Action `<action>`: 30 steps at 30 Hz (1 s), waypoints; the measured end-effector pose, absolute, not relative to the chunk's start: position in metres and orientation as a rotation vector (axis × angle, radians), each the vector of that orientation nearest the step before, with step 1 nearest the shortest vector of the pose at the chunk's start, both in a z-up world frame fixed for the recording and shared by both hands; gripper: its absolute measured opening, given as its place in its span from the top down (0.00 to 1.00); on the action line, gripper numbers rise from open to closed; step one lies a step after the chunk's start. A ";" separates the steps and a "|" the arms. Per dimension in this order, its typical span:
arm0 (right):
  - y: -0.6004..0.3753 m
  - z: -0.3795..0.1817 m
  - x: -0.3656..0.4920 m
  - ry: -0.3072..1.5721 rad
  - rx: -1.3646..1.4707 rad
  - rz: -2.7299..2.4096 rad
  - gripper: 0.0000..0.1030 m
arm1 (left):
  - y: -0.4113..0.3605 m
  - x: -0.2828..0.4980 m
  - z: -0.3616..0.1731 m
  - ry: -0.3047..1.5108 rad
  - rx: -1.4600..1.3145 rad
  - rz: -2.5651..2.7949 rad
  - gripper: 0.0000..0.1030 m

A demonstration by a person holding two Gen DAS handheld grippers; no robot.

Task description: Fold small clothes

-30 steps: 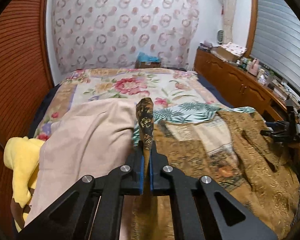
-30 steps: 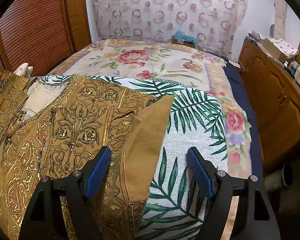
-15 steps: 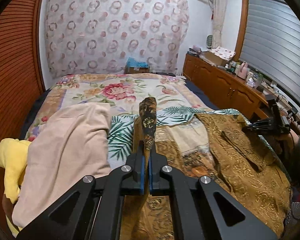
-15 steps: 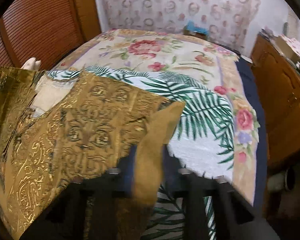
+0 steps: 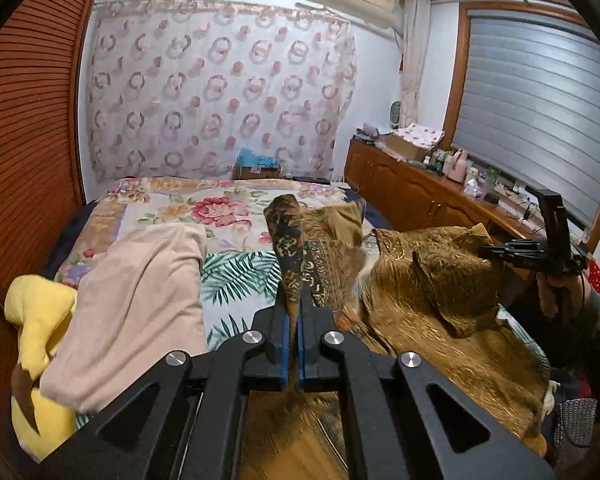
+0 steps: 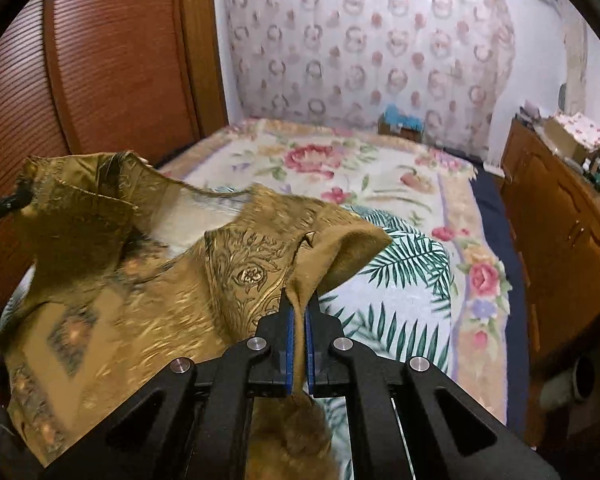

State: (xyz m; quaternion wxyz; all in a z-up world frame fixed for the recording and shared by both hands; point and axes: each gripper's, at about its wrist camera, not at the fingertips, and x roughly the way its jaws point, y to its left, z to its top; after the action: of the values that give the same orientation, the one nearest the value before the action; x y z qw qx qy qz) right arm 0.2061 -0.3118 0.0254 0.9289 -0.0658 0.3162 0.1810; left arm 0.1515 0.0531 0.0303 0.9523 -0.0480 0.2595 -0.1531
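**Mia:** In the left camera, what could go wrong?

**Ben:** The left gripper [image 5: 293, 312] pinches only a thin edge of the gold cloth [image 5: 432, 280]. That bit sticks up between the closed fingers [image 5: 281, 340]. I think a hard tug could pull it out. The cloth could also drag on the pink cloth [image 5: 140, 288] lying near the left edge of the bed [image 5: 160, 204] and mess it up.

**Mia:** How is that gripper held?

**Ben:** It points a bit down at the bed, up off the cover. Far on the right side, a hand [image 5: 556, 292] holds the right gripper [image 5: 488, 250] up too, near the right edge of the bed.

**Mia:** Now the right camera?

**Ben:** The right gripper [image 6: 298, 304] is shut tight on a folded corner of the gold cloth [image 6: 140, 300]. The corner flops over past the fingers [image 6: 288, 344]. If the two hands pull apart too far, I think one corner could slip. If they come too close, the middle may sag and fold crooked.

**Mia:** Where is the cloth?

**Ben:** It hangs between both grippers, lifted over the near end of the bed [image 6: 420, 300], above the leaf sheet [image 6: 400, 280]. The other gripper [image 6: 18, 199] peeks in at the left, holding the far corner.

**Mia:** And its pose?

**Ben:** It tips down more, raised above the bed.
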 end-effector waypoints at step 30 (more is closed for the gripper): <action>-0.338 -0.021 -0.070 0.682 0.003 0.357 0.96 | 0.114 -0.040 -0.023 0.542 -0.212 -0.215 0.97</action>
State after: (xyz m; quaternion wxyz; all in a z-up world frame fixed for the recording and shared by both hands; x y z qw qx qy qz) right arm -0.0703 -0.3380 -0.0213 0.9268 0.0015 0.3327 0.1741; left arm -0.0398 0.1138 -0.0232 0.9522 -0.1044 0.2668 -0.1060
